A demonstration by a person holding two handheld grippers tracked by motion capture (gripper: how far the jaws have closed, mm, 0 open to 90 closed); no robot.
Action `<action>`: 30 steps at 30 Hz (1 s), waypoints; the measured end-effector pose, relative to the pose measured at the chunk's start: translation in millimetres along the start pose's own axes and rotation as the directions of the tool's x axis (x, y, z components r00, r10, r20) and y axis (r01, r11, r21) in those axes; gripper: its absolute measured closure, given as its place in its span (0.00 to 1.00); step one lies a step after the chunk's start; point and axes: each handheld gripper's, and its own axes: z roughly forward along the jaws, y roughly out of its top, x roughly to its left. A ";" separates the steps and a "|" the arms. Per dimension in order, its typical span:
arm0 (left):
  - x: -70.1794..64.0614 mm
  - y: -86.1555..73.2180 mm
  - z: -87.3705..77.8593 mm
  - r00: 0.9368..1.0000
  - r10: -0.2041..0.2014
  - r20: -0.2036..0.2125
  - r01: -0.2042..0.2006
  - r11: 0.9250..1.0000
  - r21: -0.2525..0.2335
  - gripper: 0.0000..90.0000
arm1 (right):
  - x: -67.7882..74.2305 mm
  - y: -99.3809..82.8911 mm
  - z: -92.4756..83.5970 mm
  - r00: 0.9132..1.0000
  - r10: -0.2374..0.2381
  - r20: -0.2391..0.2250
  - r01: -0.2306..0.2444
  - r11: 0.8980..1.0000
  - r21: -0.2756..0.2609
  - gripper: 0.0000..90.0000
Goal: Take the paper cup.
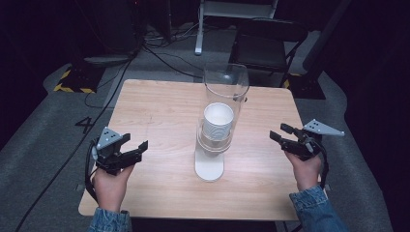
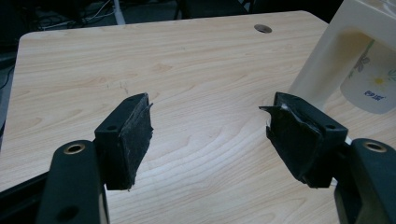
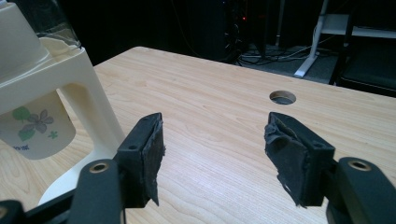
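A cup dispenser point(image 1: 209, 166) stands at the middle of the wooden table point(image 1: 159, 106): a white base, a clear tube point(image 1: 226, 82) and a stack of white paper cups point(image 1: 218, 121) inside it. My left gripper point(image 1: 136, 141) rests near the table's left front, open, with nothing between its pads point(image 2: 135, 135). To the right of the dispenser my right gripper point(image 1: 277, 131) is held with its jaws apart over bare wood. In the left gripper view the dispenser's stand point(image 2: 327, 60) and a flower-printed cup point(image 2: 373, 79) are at the right. In the right gripper view the stand point(image 3: 79, 93) and cup point(image 3: 35, 126) are at the left, beyond my right gripper point(image 3: 215, 140).
A round cable hole point(image 3: 282, 97) is cut in the tabletop behind the dispenser. A dark folding chair point(image 1: 268, 43) stands past the table's far edge. Cables point(image 1: 121, 77) trail over the grey floor at the left. Bare wood lies on both sides of the dispenser.
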 end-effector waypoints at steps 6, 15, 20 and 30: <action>0.9 0.2 0.2 1.000 -0.009 -0.004 0.009 1.000 -0.009 0.33 | 1.0 -1.5 2.8 1.000 -0.005 -0.020 0.005 1.000 0.013 0.40; -0.5 -0.8 0.5 1.000 -0.004 0.003 0.004 1.000 -0.010 0.32 | 4.5 -1.0 4.9 0.999 0.020 -0.046 -0.019 1.000 0.013 0.37; -0.2 -1.3 0.9 1.000 -0.005 0.008 0.005 1.000 -0.004 0.32 | 17.2 0.7 13.2 0.994 -0.003 -0.113 0.006 1.000 0.021 0.35; -1.2 -1.9 3.7 1.000 -0.002 0.018 0.001 1.000 0.009 0.32 | 52.1 0.7 34.7 0.966 -0.074 -0.246 0.094 0.993 0.074 0.20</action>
